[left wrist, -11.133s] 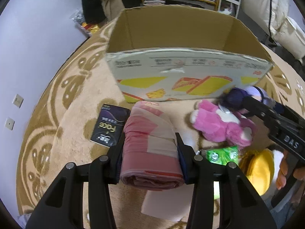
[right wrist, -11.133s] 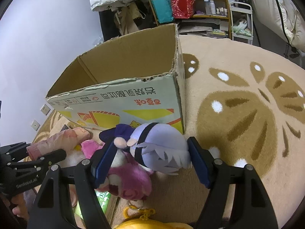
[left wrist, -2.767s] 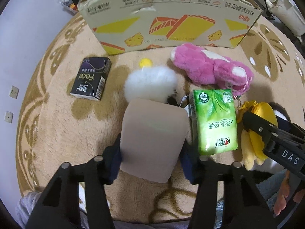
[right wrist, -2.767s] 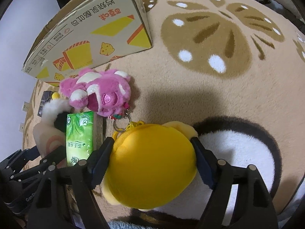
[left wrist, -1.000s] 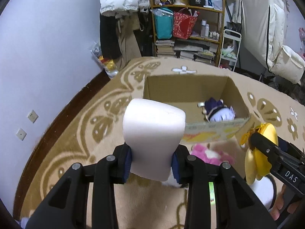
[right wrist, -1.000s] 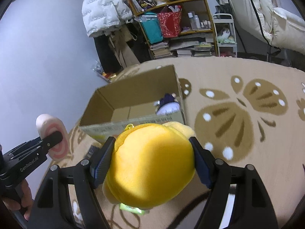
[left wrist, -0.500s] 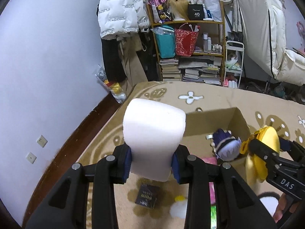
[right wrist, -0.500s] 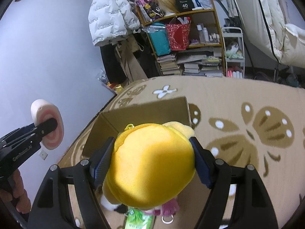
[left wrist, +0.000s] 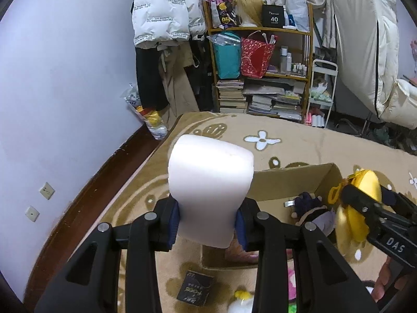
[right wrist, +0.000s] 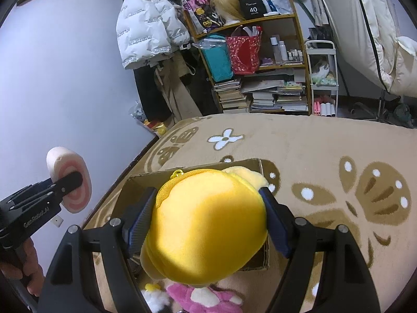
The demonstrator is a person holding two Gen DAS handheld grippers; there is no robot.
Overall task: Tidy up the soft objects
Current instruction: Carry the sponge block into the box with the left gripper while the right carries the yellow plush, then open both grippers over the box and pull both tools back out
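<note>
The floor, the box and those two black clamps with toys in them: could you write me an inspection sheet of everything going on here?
Surface: tan carpet with brown and white flower patterns.
Job's things: open cardboard box holding a purple-haired doll; pink plush and a white fluffy toy on the carpet.
Clutter: dark tissue pack on the carpet.
Grippers: left gripper shut on a white foam roll; right gripper shut on a yellow plush pouch, both held above the box.
Cables: nothing seen.
Surroundings: shelf with books and bags, white puffer jacket, pale wall.
</note>
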